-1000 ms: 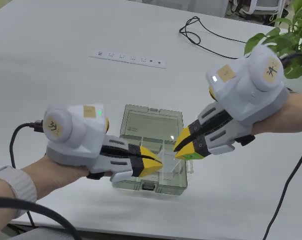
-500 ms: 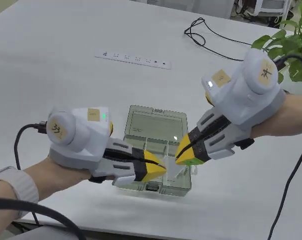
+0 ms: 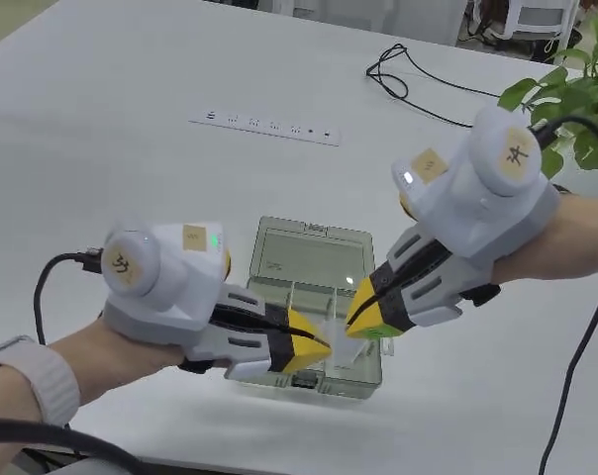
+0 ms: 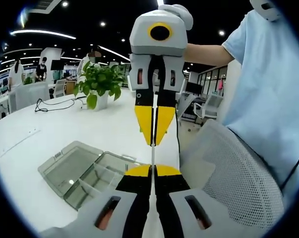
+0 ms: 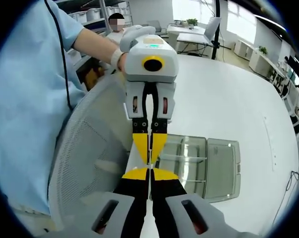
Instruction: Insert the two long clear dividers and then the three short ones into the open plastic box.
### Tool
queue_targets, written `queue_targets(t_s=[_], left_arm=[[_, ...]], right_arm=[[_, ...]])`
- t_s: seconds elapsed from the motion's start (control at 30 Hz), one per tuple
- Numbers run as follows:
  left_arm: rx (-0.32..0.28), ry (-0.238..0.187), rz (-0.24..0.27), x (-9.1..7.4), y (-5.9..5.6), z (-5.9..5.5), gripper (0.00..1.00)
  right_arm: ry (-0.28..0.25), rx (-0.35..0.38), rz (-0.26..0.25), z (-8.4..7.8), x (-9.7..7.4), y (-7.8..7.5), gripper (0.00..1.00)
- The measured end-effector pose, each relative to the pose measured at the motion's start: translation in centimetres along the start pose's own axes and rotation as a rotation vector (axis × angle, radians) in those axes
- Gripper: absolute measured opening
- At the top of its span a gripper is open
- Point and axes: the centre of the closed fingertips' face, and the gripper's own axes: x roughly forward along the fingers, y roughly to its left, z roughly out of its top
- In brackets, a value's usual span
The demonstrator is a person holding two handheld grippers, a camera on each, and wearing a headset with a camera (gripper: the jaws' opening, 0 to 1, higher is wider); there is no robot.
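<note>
The open clear plastic box (image 3: 304, 259) lies on the white table, lid flat at the far side, with some dividers standing in its base. Over the box's front right part my left gripper (image 3: 319, 348) and right gripper (image 3: 358, 321) meet tip to tip. Each is shut on one end of a clear divider (image 3: 343, 342), which hangs between them. In the left gripper view the divider (image 4: 153, 156) is a thin edge-on line between my left gripper (image 4: 153, 171) and the right gripper (image 4: 153, 136), with the box (image 4: 85, 171) below left. The right gripper view has my right gripper (image 5: 149, 173), the left gripper (image 5: 149, 148) and the box (image 5: 201, 163).
A white power strip (image 3: 269, 127) lies at the far middle of the table and a black cable (image 3: 408, 71) behind it. A potted plant (image 3: 576, 104) stands at the far right. The table's front edge runs just below the box. A mesh chair back (image 4: 233, 173) is behind me.
The head camera has shifted, so the whole scene sits a little lower in the picture. Both grippers stay shut tip to tip on the divider and have sunk slightly toward the box.
</note>
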Motion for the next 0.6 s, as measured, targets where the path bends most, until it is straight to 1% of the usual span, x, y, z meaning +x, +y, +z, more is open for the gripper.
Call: queue_targets(t_s=[0.07, 0.1, 0.13, 0.2, 0.27, 0.33, 0.37, 0.47, 0.5, 0.6], left_arm=[[-0.009, 0.001, 0.015, 0.0, 0.3, -0.1, 0.09], [-0.009, 0.008, 0.022, -0.1, 0.4, -0.3, 0.12], [0.001, 0.011, 0.028, -0.1, 0.4, -0.4, 0.12], [-0.007, 0.015, 0.038, -0.3, 0.6, -0.6, 0.17], [-0.016, 0.018, 0.065, -0.5, 1.0, -0.8, 0.26], [-0.006, 0.031, 0.089, -0.7, 1.4, -1.2, 0.34], [-0.007, 0.040, 0.096, -0.8, 1.6, -1.4, 0.37], [-0.004, 0.057, 0.121, -1.1, 1.9, -1.9, 0.46], [-0.005, 0.061, 0.128, -1.2, 2.0, -2.0, 0.50], [-0.015, 0.067, 0.158, -1.7, 2.3, -2.4, 0.57]], right_arm=[[0.003, 0.003, -0.003, -0.1, 0.0, -0.1, 0.02], [0.008, 0.007, -0.005, -0.3, 0.0, -0.3, 0.02], [0.007, 0.008, -0.009, -0.4, 0.0, -0.5, 0.02], [0.015, 0.021, -0.017, -0.7, -0.1, -0.6, 0.02], [0.031, 0.040, -0.020, -1.2, -0.2, -0.8, 0.02], [0.036, 0.049, -0.022, -1.4, -0.2, -0.9, 0.02], [0.041, 0.058, -0.023, -1.6, -0.2, -0.9, 0.02], [0.062, 0.072, -0.046, -2.4, -0.2, -1.5, 0.02], [0.073, 0.078, -0.066, -2.7, -0.3, -1.9, 0.02], [0.097, 0.109, -0.096, -3.3, -0.4, -2.7, 0.02]])
